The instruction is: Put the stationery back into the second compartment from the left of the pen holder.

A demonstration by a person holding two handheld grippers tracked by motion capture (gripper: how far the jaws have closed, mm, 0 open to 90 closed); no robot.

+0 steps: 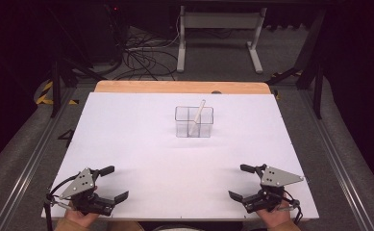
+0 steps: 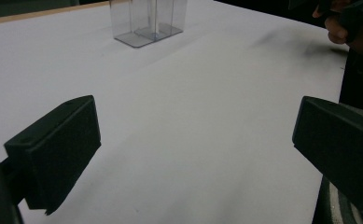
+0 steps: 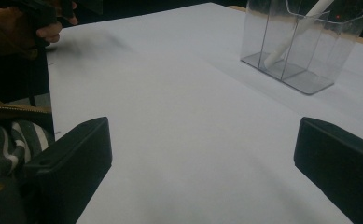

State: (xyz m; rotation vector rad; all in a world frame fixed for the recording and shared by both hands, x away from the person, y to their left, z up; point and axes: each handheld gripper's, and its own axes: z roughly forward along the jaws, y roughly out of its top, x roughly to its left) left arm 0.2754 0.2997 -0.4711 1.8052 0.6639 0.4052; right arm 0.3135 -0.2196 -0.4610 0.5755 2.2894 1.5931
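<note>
The left tool [image 1: 112,184] rests at the near left corner of the counter [image 1: 141,144], jaws spread wide with nothing between them. In the left gripper view its two black jaws stand far apart over bare white surface. The right tool [image 1: 238,182] sits at the near right corner, jaws likewise spread and empty; the right gripper view shows the same wide gap over the white top. Each tool is held from below by a hand [image 1: 81,217] at the counter's near edge.

Well beyond both tools, toward the far middle of the counter, stands a clear bin [image 1: 194,121] divided into compartments. A white stick [image 1: 200,111] leans in it, its lower end on the bin's floor and its top sticking out past the rim, tilted toward the far right. Both tools are well apart from the bin.
</note>
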